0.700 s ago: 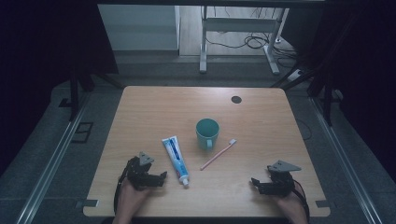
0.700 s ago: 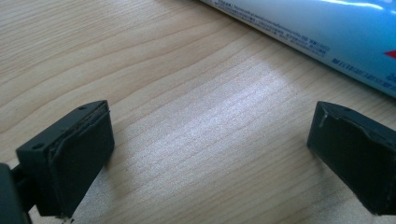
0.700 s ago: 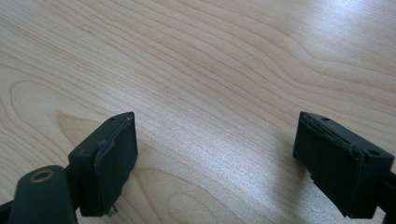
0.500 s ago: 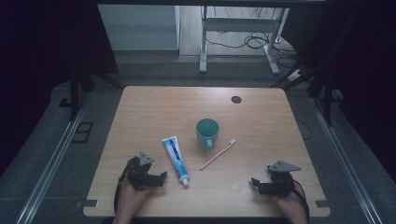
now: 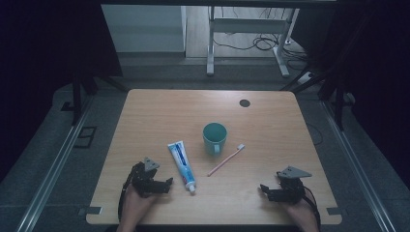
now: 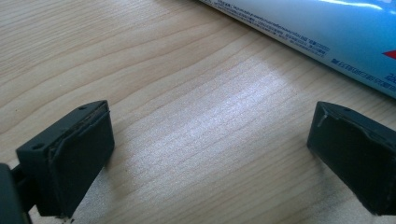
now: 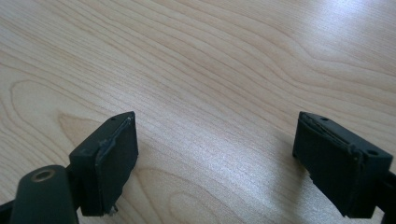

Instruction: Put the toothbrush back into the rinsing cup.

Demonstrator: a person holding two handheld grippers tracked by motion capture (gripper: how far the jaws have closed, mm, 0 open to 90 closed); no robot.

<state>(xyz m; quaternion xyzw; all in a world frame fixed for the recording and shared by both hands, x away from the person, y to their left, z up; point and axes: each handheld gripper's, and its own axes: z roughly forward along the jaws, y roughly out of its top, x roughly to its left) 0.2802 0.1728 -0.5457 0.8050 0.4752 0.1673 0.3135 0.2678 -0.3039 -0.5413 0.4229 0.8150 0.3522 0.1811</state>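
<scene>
Resting low at the near left of the wooden table (image 5: 145, 111), the left tongs (image 5: 167, 182) are held by a hand (image 5: 135, 205), spread wide with nothing between them. Just to their right, a blue-and-white toothpaste tube (image 5: 182, 164) is laid flat, its cap toward the near edge. A teal cup (image 5: 214, 137) is seen upright at the middle, and a pink toothbrush (image 5: 226, 160) is laid aslant just beside it. At the near right, the right tongs (image 5: 263, 189) are held spread over bare wood, well apart from these things.
</scene>
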